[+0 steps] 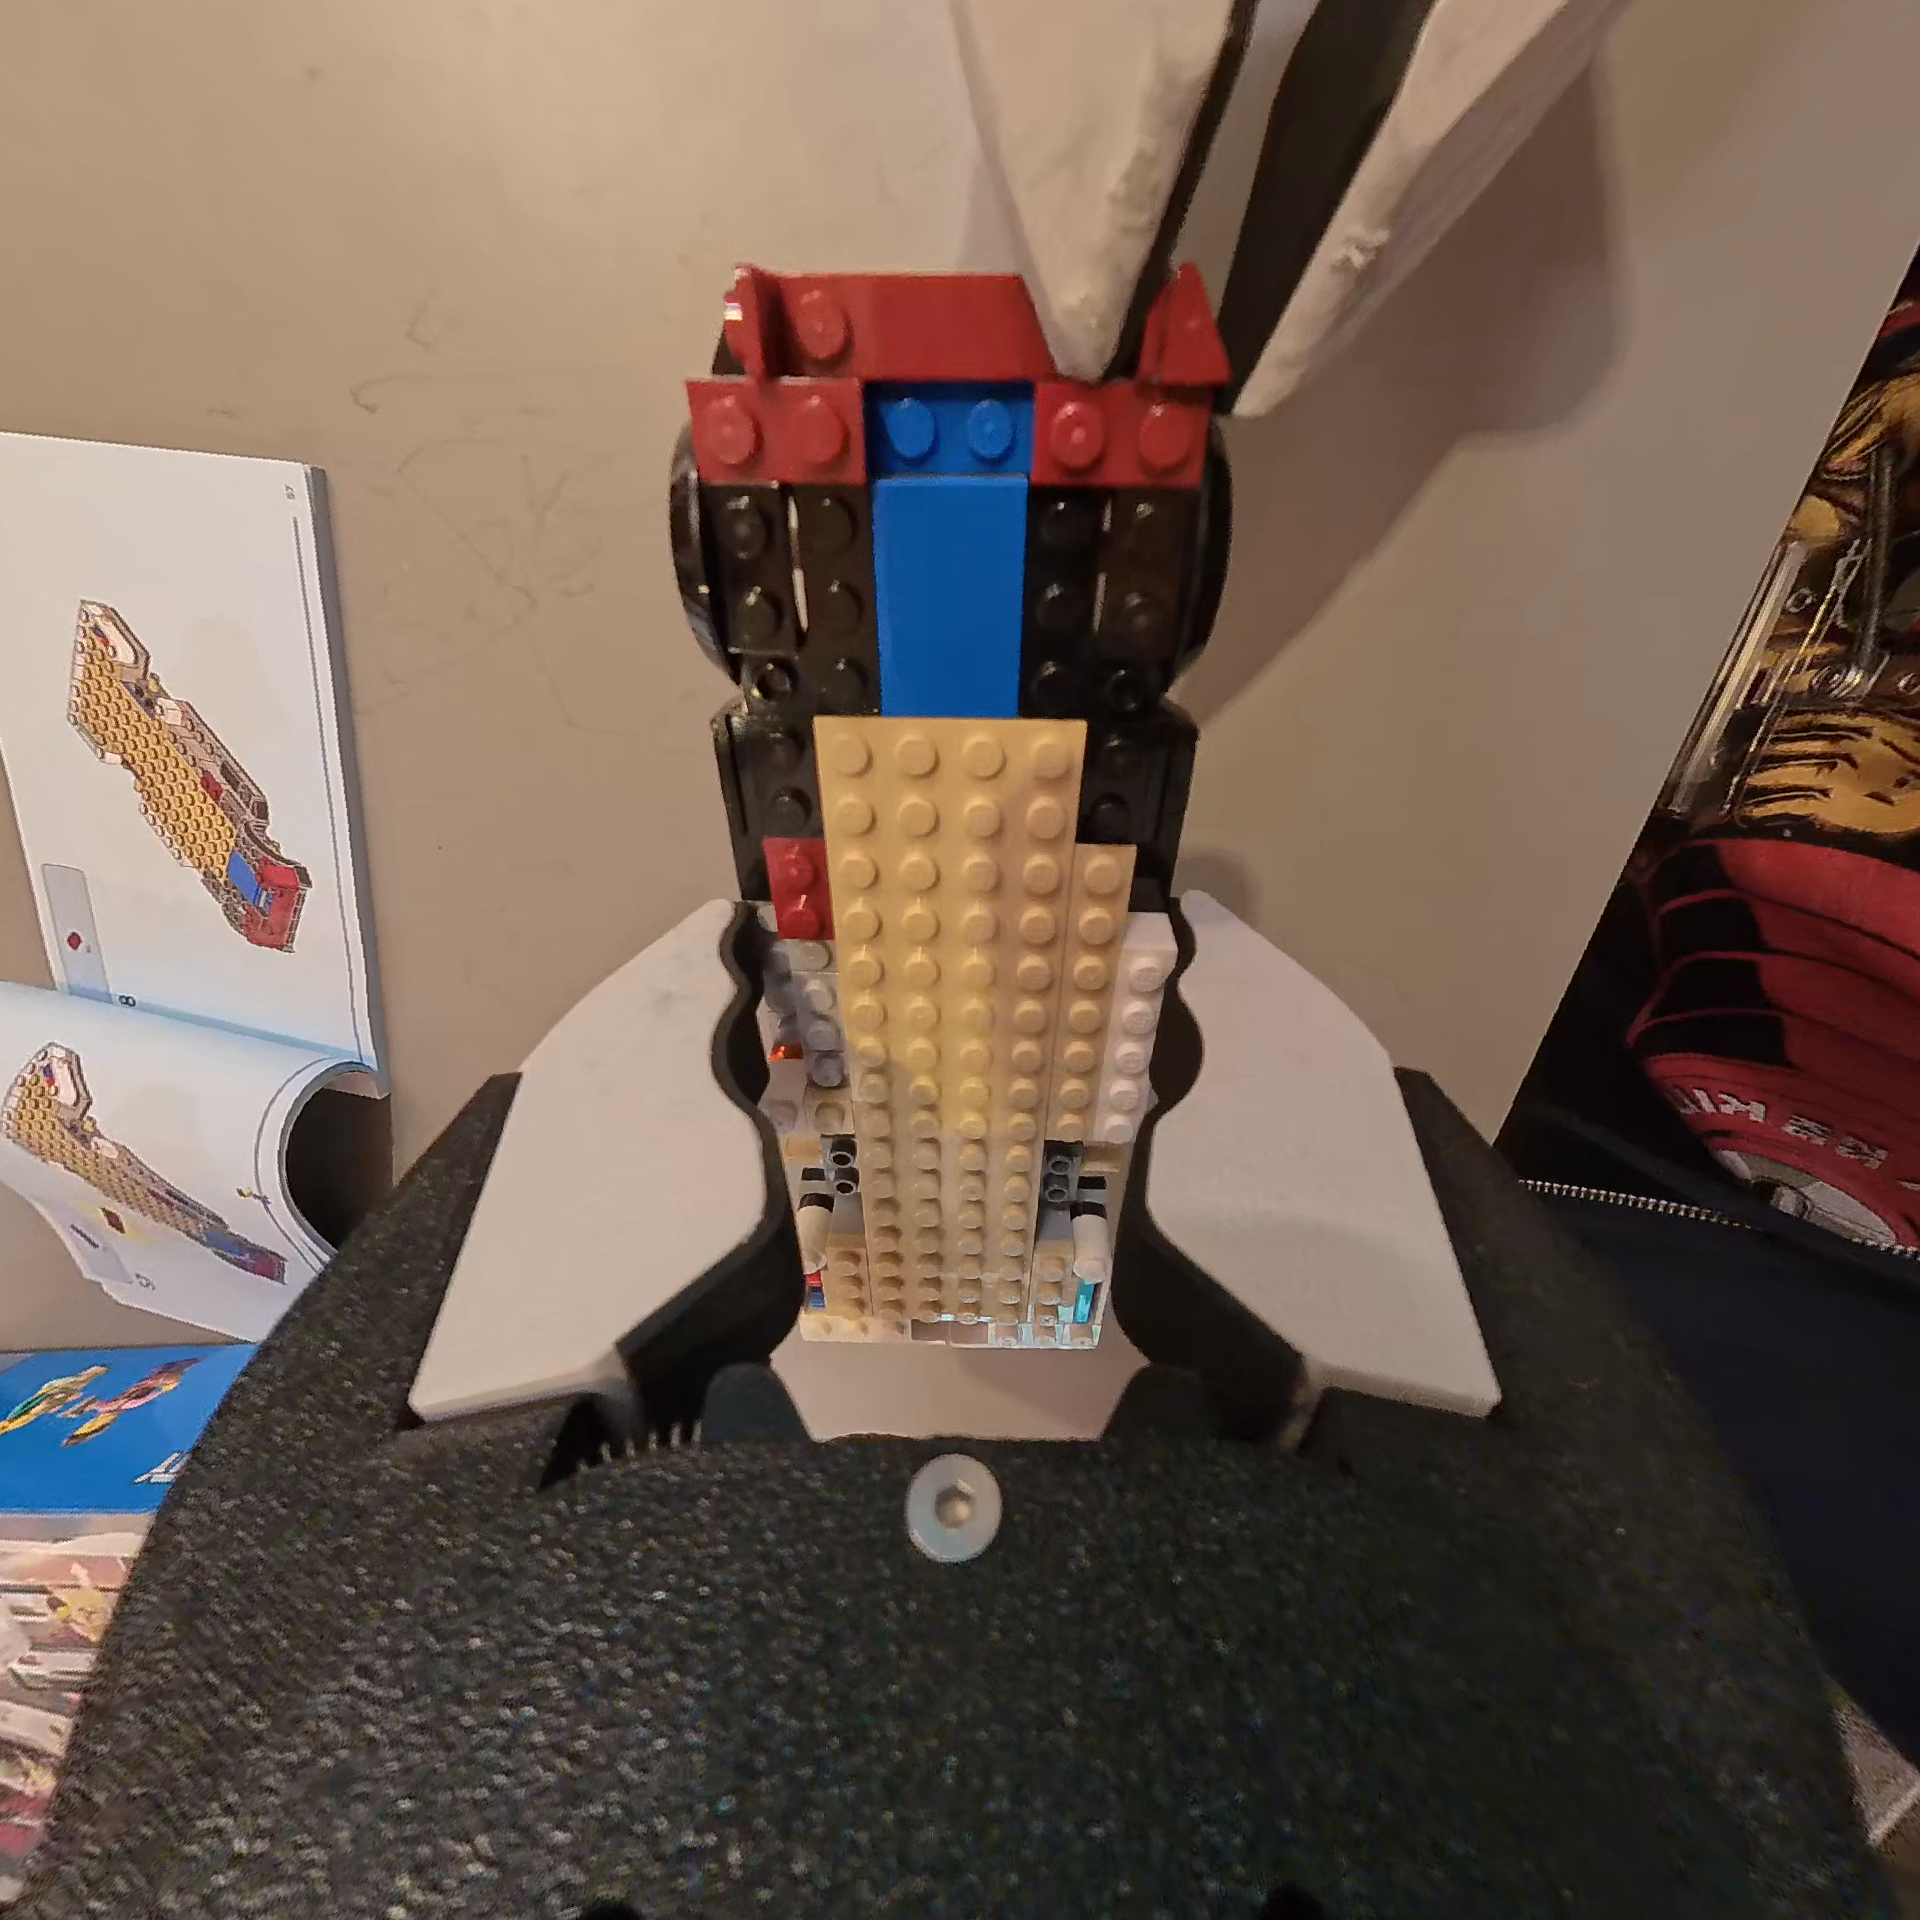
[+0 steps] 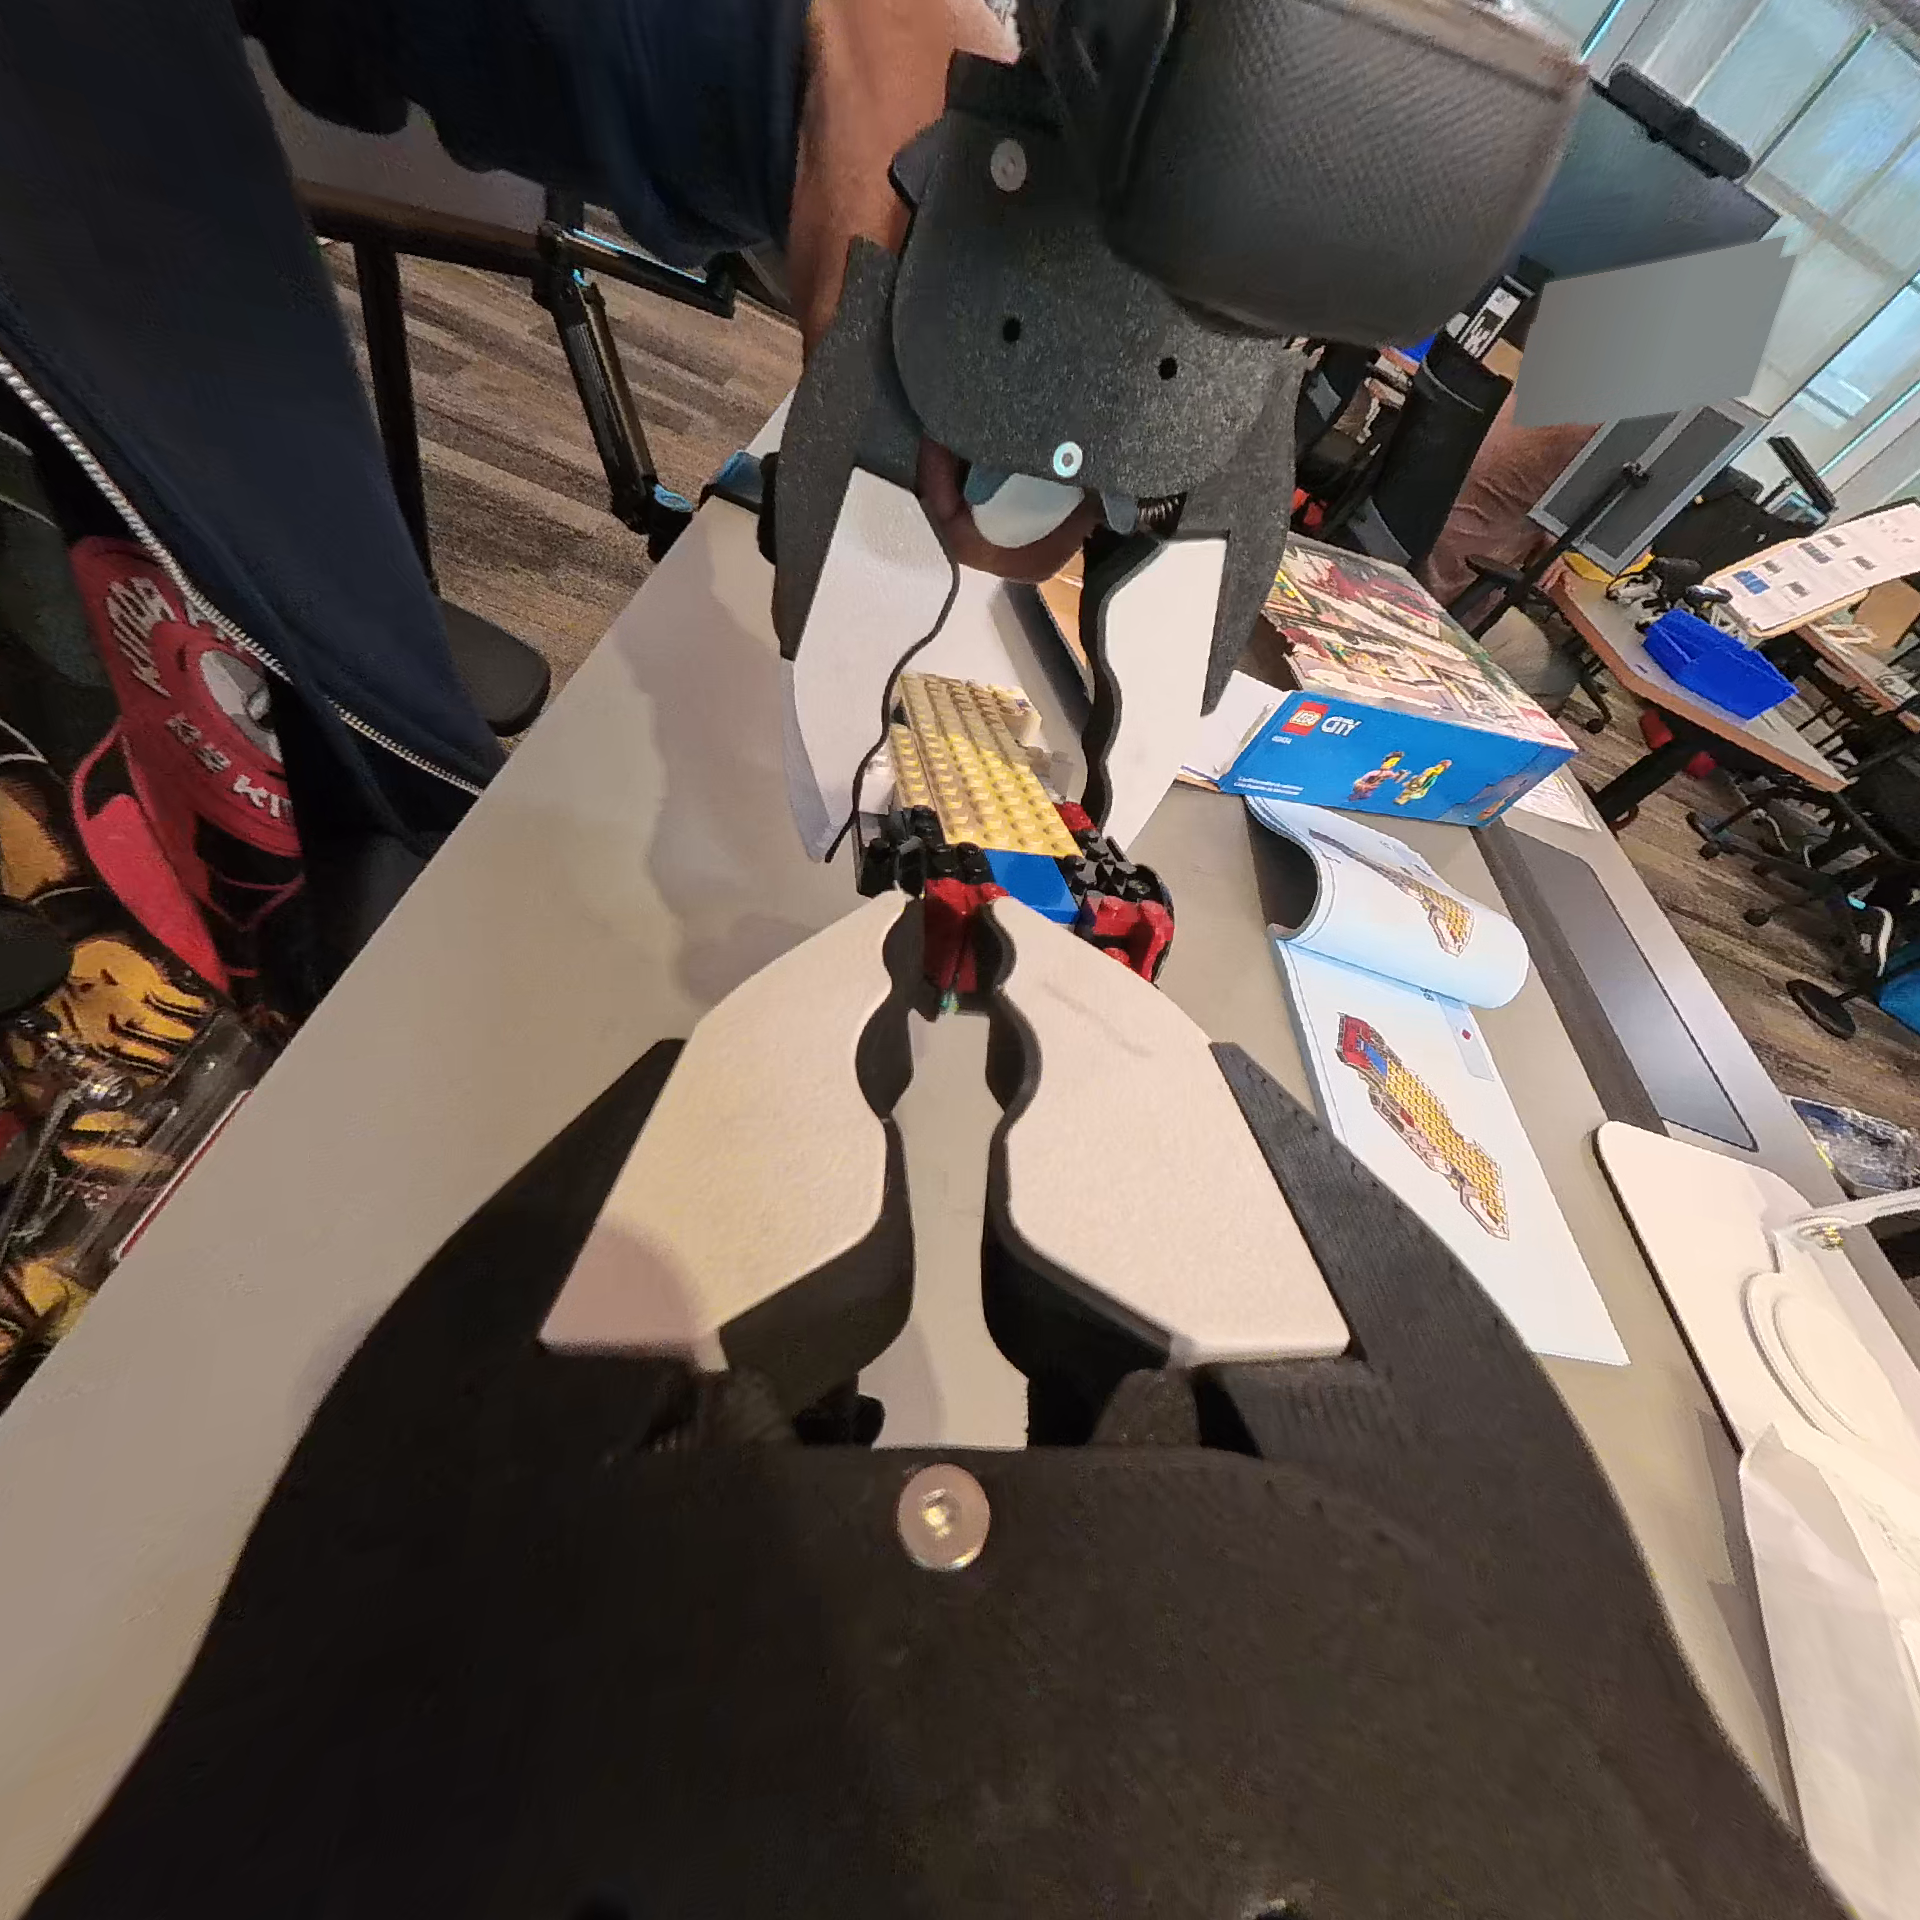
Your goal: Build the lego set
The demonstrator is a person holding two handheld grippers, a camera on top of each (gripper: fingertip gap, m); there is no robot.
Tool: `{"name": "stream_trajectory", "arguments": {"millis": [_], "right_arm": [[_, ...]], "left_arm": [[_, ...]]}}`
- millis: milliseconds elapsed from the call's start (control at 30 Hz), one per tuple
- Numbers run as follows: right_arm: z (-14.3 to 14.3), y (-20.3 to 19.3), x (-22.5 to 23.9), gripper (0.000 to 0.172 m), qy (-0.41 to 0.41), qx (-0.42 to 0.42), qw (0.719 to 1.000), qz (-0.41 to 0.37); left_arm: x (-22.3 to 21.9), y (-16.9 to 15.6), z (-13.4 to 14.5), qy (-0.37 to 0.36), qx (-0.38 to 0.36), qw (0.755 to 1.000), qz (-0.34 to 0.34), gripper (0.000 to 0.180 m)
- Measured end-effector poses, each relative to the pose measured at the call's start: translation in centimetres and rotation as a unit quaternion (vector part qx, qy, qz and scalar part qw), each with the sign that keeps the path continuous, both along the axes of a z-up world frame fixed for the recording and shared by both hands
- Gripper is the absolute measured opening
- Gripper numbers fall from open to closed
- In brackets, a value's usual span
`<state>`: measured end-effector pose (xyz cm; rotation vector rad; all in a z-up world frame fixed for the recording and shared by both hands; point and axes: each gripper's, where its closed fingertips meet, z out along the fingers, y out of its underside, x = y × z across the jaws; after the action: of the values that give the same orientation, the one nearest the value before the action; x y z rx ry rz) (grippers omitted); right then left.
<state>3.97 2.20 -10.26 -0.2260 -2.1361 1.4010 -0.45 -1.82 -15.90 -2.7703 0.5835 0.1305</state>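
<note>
**Brick model held between two claws**

The left claw (image 1: 951, 997) grips the tan, black, blue and red toy-brick model (image 1: 956, 831) by its sides above the grey table (image 2: 520, 987). The right claw (image 2: 951, 935) pinches its dark-red end.

The brick model (image 1: 961, 914) lies lengthwise between the left gripper (image 1: 956, 1023) fingers, which press its sides. The right gripper (image 2: 948, 940) meets it from the opposite end, its fingertips closed on the model's end piece. Beyond the model on the table (image 2: 499, 1018) lie an open instruction booklet (image 2: 1423, 1049) and, farther off, a box (image 2: 1403, 758).
</note>
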Motion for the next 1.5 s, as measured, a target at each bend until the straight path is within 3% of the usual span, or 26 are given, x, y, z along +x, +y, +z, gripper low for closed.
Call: {"name": "stream_trajectory", "arguments": {"millis": [367,1500], "right_arm": [[-0.34,-0.11,-0.11,0.016,0.002,0.003,1.000,-0.019],[-0.60,-0.68,0.52,0.009,-0.019,-0.014,1.000,0.015]], "left_arm": [[0.22,-0.16,-0.64,-0.020,0.000,1.000,-0.007,0.074],[0.51,-0.50,-0.63,-0.022,0.002,0.999,-0.023,0.074]]}}
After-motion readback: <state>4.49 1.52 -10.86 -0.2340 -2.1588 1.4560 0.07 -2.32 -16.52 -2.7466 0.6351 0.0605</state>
